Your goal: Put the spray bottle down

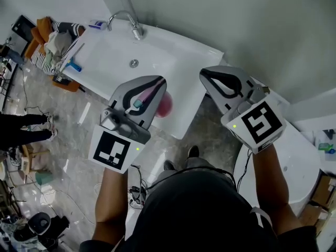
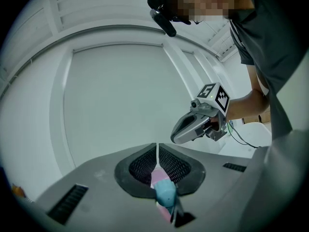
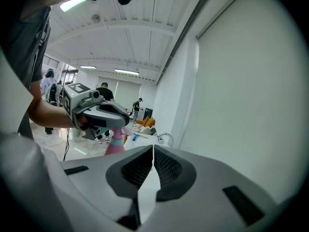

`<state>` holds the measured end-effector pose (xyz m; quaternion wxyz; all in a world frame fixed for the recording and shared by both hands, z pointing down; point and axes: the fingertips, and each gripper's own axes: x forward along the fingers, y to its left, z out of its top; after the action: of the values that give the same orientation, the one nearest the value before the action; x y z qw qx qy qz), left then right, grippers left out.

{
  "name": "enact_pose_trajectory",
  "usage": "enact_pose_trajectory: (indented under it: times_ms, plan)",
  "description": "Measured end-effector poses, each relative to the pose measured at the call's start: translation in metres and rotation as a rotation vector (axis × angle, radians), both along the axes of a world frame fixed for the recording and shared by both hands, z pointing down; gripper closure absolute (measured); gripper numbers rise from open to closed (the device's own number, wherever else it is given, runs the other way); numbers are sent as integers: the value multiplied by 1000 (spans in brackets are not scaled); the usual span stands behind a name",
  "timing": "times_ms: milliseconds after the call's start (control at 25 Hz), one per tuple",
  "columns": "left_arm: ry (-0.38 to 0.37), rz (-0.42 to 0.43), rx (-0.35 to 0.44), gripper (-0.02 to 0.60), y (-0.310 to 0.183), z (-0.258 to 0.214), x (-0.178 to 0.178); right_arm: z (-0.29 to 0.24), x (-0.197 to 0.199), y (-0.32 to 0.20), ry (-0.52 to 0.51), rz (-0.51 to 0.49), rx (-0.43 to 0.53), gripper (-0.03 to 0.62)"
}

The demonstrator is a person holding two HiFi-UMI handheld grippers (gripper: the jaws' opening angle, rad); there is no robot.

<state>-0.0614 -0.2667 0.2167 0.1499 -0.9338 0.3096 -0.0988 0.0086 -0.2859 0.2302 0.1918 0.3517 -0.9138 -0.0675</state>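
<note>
Washbasin of white ceramic, rectangular [image 1: 113, 62], fills the far left, its bowl bare and its near edge running below the grippers. Both forearms reach forward side by side, apart. The left gripper [image 1: 159, 82] has its jaws closed on the top of a pink plastic spray bottle with a teal collar [image 1: 165, 105], which hangs in the air above the basin's near right part. The right gripper [image 1: 203, 75], off the basin's right edge, has its jaws pressed together on nothing.

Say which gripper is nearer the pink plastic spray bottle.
Left. The left gripper is shut on the pink plastic spray bottle; the right gripper, empty, stands apart beside it.
</note>
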Motion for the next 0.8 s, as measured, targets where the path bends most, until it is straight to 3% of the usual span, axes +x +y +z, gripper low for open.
enact_pose_trajectory:
  times_ms: [480,800]
  plan:
    - [-13,-30,-11,561,-48,5,25,9,25,-52,-19,-20,-25,583]
    - [-6,50,-22,561,-89,19,7,19,1,-88,-10,37,-34,583]
